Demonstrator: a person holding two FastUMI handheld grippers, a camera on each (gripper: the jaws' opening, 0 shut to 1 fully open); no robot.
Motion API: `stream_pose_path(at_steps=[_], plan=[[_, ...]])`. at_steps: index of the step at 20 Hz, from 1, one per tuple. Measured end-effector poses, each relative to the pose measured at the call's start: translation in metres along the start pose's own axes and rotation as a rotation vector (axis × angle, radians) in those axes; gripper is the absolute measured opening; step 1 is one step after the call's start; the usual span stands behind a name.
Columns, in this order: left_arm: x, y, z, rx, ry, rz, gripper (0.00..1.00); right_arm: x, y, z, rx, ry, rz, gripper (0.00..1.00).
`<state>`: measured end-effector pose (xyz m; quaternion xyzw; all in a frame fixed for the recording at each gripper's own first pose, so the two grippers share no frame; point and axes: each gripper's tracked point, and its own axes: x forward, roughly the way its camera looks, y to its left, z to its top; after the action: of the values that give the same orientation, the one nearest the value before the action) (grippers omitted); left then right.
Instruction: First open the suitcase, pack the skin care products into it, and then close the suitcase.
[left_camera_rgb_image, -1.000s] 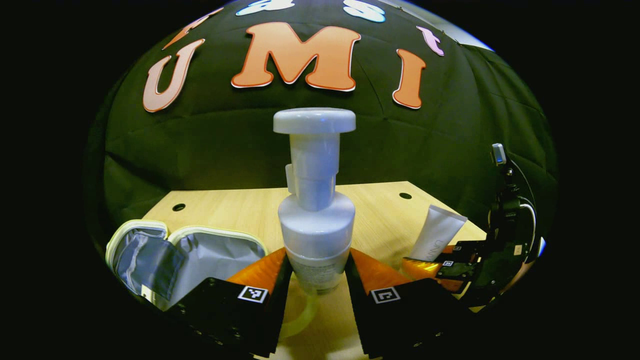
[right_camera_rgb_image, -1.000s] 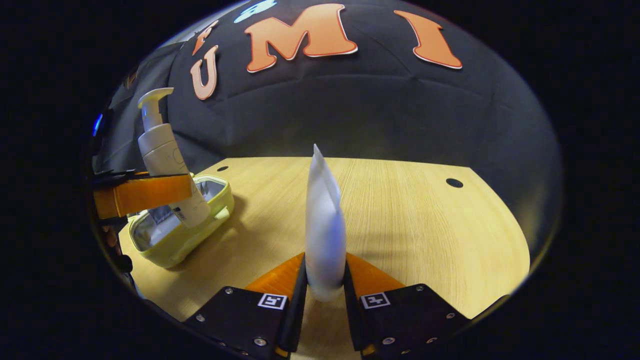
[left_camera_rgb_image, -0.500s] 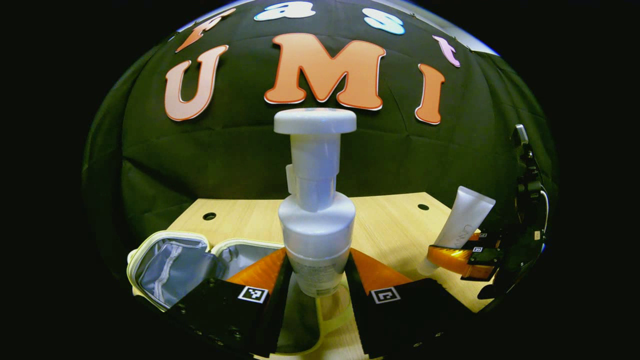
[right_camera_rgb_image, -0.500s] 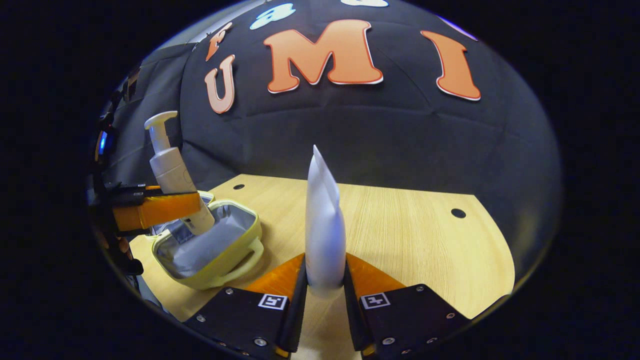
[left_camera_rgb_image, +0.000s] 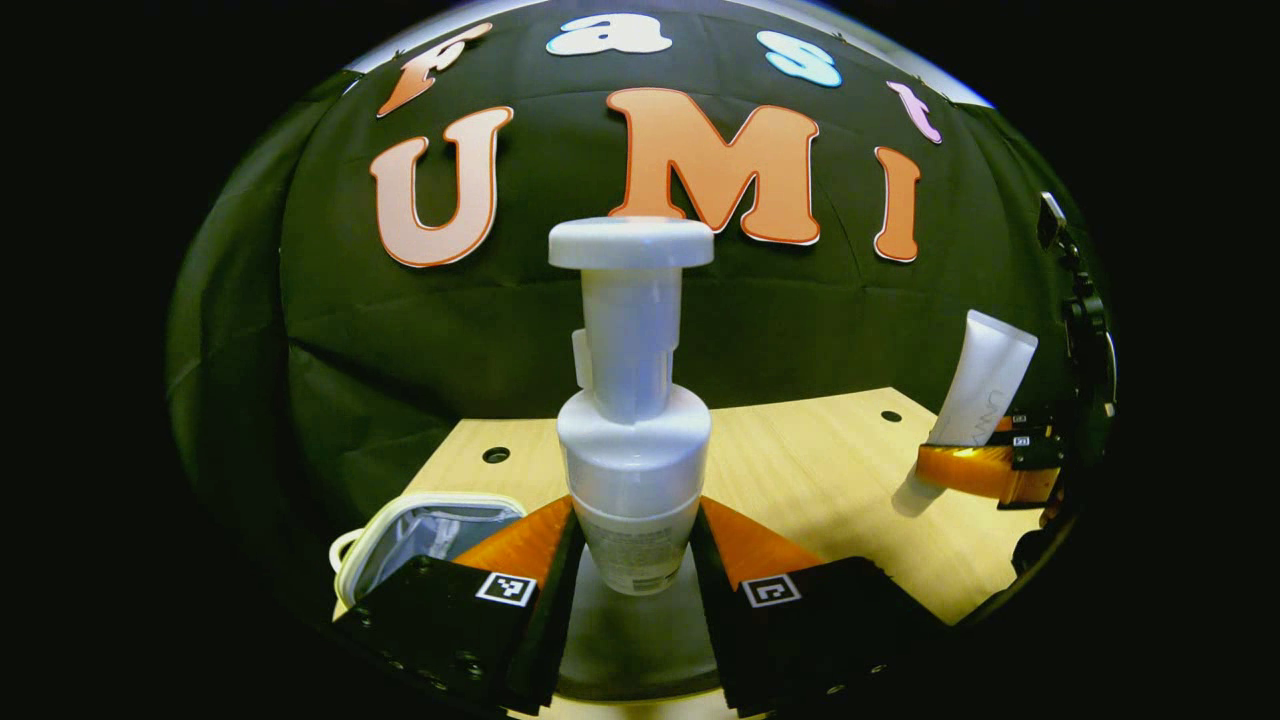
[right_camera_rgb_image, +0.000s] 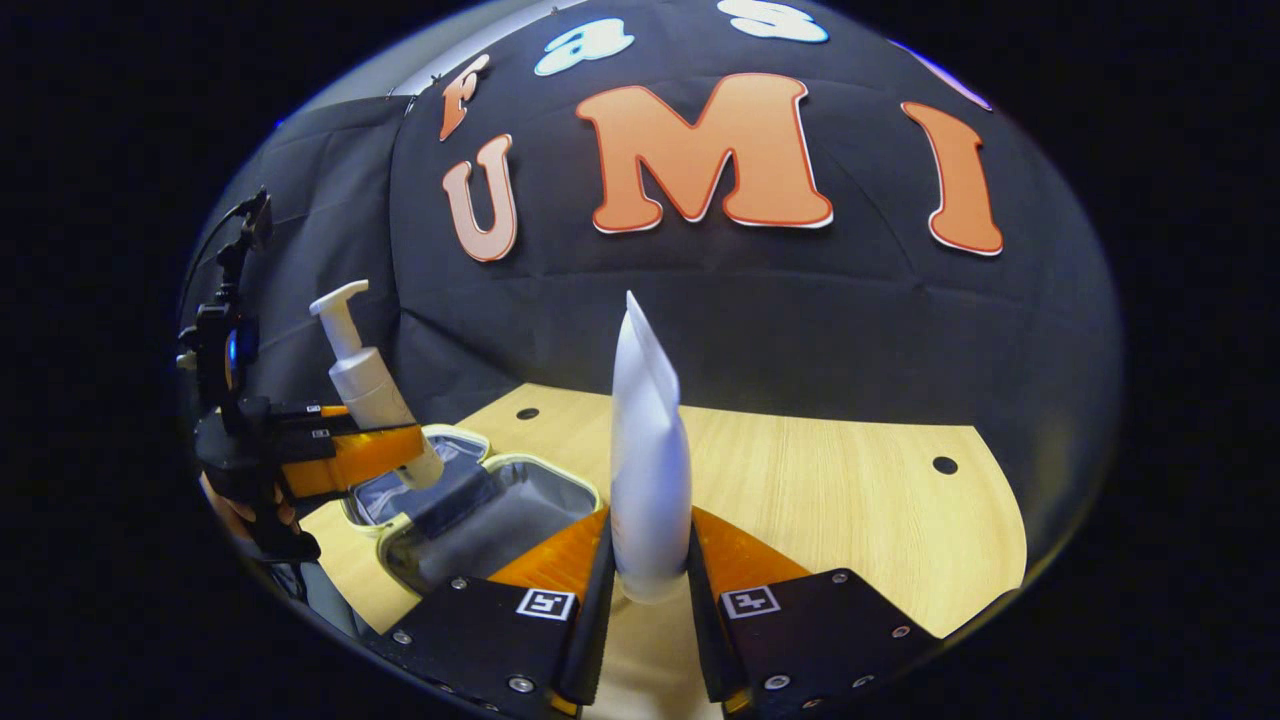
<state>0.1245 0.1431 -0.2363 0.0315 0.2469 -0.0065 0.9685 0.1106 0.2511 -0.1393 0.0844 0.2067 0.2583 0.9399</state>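
Light wood-grain bench (right_camera_rgb_image: 830, 500), pale yellow top, grain running across. Small dark round holes near its far edge: two in the left gripper view, two in the right gripper view. One thing sits directly on it: the open suitcase (right_camera_rgb_image: 470, 520), pale yellow-green shell, grey lining, at the bench's near left side, seen again in the left gripper view (left_camera_rgb_image: 425, 530).

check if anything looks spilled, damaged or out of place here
Nothing stands out. The open case lies on the table, with no spill visible. The left gripper holds the pump bottle upright, and the right gripper holds the tube upright; both look intact.
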Motion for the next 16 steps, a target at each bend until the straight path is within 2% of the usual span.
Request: stream_pose_path(at_steps=[6, 11, 16], plan=[[-0.001, 0.04, -0.009, -0.038, 0.042, -0.026, 0.6, 0.016, 0.057, 0.005, -0.011, 0.022, 0.058, 0.39], [0.013, 0.06, -0.03, -0.024, 0.101, -0.061, 0.6, 0.032, 0.086, -0.01, -0.012, 0.077, 0.063, 0.4], [0.035, 0.058, -0.07, -0.043, 0.212, -0.117, 0.6, 0.048, 0.096, -0.028, -0.008, 0.118, 0.023, 0.39]])
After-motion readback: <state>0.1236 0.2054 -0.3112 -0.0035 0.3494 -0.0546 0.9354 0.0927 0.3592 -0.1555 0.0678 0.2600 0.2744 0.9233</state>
